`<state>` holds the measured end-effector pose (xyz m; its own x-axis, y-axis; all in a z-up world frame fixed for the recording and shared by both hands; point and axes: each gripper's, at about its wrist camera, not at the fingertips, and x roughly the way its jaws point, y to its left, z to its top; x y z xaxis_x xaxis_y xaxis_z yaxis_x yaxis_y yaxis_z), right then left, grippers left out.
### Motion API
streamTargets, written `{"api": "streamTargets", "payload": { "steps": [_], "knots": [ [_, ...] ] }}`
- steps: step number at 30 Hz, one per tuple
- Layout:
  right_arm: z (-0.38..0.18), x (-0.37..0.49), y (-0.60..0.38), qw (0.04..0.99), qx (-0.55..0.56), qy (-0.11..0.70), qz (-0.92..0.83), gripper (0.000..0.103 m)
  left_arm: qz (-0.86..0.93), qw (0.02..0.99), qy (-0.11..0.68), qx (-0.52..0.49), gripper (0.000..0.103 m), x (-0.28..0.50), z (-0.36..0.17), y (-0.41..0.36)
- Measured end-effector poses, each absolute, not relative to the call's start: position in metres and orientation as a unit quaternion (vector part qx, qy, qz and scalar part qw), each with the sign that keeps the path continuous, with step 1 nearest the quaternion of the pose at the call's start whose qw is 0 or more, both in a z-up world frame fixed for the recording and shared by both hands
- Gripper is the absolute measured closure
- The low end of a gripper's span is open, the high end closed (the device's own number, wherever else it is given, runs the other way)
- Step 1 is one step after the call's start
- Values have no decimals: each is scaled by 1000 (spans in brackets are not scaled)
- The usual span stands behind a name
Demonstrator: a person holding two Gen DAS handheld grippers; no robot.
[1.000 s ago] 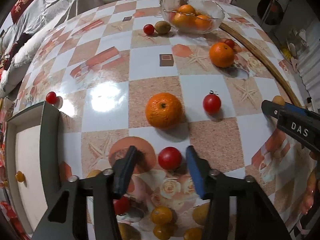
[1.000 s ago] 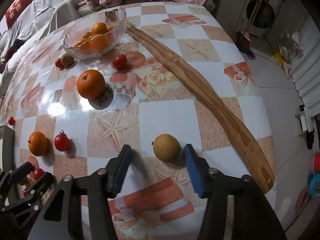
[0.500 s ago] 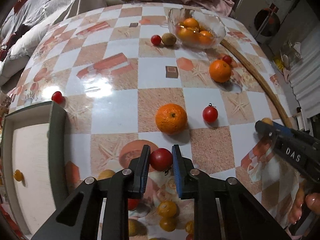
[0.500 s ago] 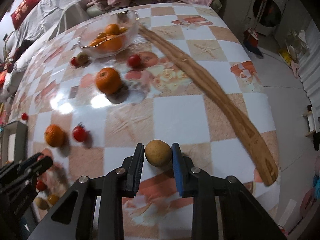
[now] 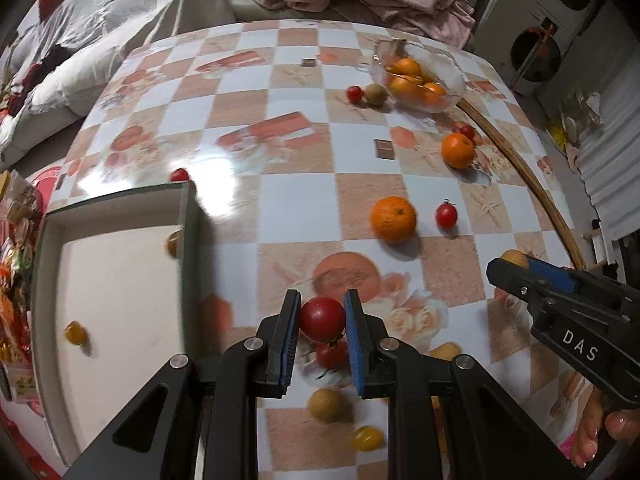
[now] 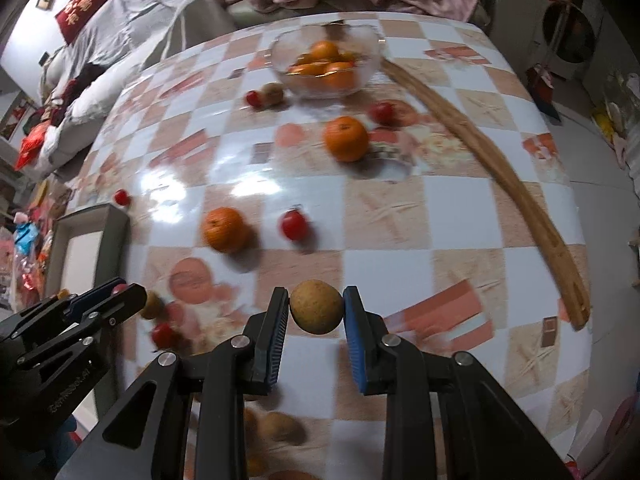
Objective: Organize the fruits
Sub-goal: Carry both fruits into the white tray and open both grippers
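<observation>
My left gripper (image 5: 322, 316) is shut on a red tomato (image 5: 322, 318), lifted above the checked tabletop (image 5: 288, 204). My right gripper (image 6: 316, 312) is shut on a round tan-brown fruit (image 6: 316, 312), also off the table. In the left wrist view the right gripper (image 5: 516, 266) shows at the right edge with the tan fruit between its tips. An open white box with a dark rim (image 5: 120, 304) lies at the left and holds two small yellow fruits. A glass bowl (image 5: 456, 88) of oranges stands at the far side.
Loose on the table are two oranges (image 5: 393, 219) (image 5: 458, 150), several small red tomatoes (image 5: 446, 215) and a brown fruit (image 5: 376, 94) beside the bowl. More small fruits lie under my left gripper. A long curved wooden strip (image 6: 480, 148) runs along the right. Bedding and clothes lie beyond.
Both grippers closed, the left on the red tomato and the right on the tan fruit, then rose off the table and shifted toward the left; the white box now fills more of the left view.
</observation>
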<state>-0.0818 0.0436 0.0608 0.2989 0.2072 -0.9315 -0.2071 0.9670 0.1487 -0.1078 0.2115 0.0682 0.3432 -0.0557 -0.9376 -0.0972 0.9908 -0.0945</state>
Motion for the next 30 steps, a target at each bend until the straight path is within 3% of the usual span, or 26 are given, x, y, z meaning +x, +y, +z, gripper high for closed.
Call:
{"api": "streamTargets", "payload": {
  "steps": [30],
  "knots": [
    [71, -149, 257, 762, -80, 579, 279, 73, 162, 789, 578, -128, 79, -210, 51, 396]
  ]
}}
